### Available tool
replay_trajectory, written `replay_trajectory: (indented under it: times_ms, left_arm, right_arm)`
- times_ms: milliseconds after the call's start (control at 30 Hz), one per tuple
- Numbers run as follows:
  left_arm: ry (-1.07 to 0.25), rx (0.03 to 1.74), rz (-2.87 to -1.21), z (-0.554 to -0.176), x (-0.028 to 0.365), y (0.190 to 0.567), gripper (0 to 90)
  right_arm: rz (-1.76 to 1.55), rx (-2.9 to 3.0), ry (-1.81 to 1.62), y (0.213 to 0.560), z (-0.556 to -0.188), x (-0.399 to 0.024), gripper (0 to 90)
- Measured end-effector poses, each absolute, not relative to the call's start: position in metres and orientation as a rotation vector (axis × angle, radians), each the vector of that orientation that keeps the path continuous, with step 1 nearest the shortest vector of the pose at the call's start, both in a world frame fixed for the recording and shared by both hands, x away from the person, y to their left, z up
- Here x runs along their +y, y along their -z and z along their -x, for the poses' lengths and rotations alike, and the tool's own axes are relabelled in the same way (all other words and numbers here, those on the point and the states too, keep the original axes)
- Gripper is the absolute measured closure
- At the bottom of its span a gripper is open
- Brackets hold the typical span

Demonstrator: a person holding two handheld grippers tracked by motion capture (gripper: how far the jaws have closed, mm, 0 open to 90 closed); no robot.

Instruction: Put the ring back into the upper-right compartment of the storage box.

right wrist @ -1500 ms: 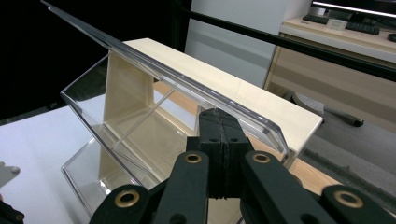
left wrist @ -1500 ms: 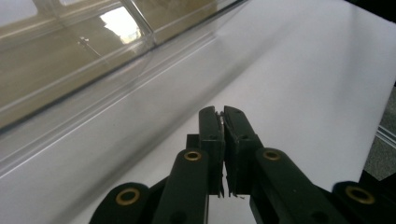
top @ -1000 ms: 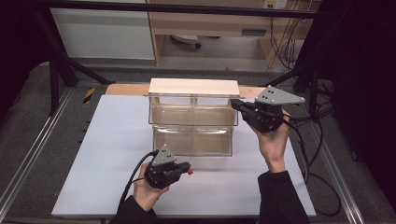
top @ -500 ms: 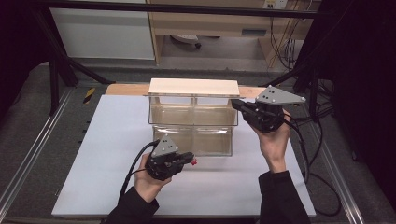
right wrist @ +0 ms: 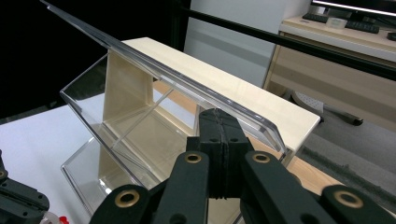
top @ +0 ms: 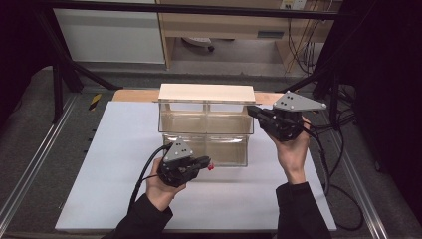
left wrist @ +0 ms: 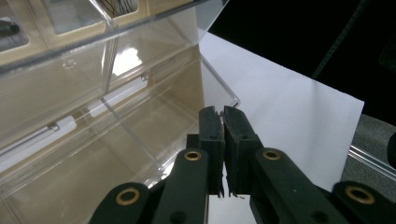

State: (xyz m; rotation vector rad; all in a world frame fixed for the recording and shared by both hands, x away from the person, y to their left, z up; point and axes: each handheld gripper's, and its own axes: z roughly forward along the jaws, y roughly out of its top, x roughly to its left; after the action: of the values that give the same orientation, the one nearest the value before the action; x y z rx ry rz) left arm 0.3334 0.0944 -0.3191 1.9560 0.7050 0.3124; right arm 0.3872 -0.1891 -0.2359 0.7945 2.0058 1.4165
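The left gripper [top: 201,163], jaws pressed together on nothing, sits just before the front wall of the clear two-tier acrylic box [top: 205,134] near the middle of the white worktop [top: 89,174]. The right gripper [top: 259,112], jaws also pressed together, is at the box's upper right edge, beside the pale wooden top board [top: 206,92] toward the worktop's far edge.
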Motion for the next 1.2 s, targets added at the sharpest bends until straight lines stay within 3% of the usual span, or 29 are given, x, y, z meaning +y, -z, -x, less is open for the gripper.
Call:
replay_trajectory:
  times_ms: [1200]
  left_arm:
    - [-0.377,0.686,-1.895,-0.360,0.066,0.277,86.5]
  right_arm:
    - [-0.791,2.005,-1.416,0.235,-0.387,-0.189,90.0]
